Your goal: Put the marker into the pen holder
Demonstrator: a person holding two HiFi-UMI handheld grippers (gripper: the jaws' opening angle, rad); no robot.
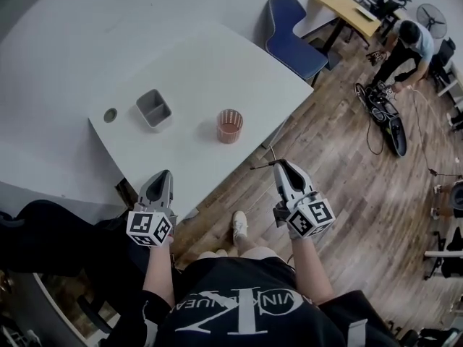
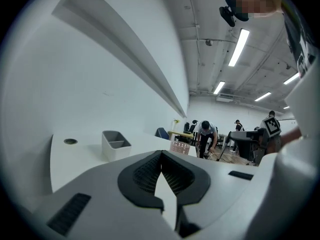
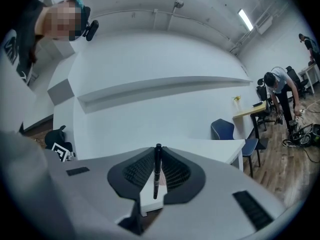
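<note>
A black marker [image 3: 156,176] stands upright between the pads of my right gripper [image 3: 158,149], which is shut on it. In the head view the right gripper [image 1: 281,166] hangs off the white table's [image 1: 210,63] near right edge, over the wooden floor, and the marker [image 1: 262,166] sticks out to its left. A pink mesh cup [image 1: 229,126] stands near the table's front edge. A grey two-compartment holder [image 1: 153,109] sits to the left of it. My left gripper [image 1: 160,181] is at the near table edge, shut, with nothing in it. The left gripper view shows the grey holder [image 2: 115,144] and the cup [image 2: 180,147] ahead.
A round cable hole [image 1: 110,115] lies at the table's left end. A blue chair [image 1: 293,38] stands beyond the table's right corner. Further right, a person [image 1: 409,45] bends over cables [image 1: 383,114] on the floor beside a wooden desk [image 1: 351,9].
</note>
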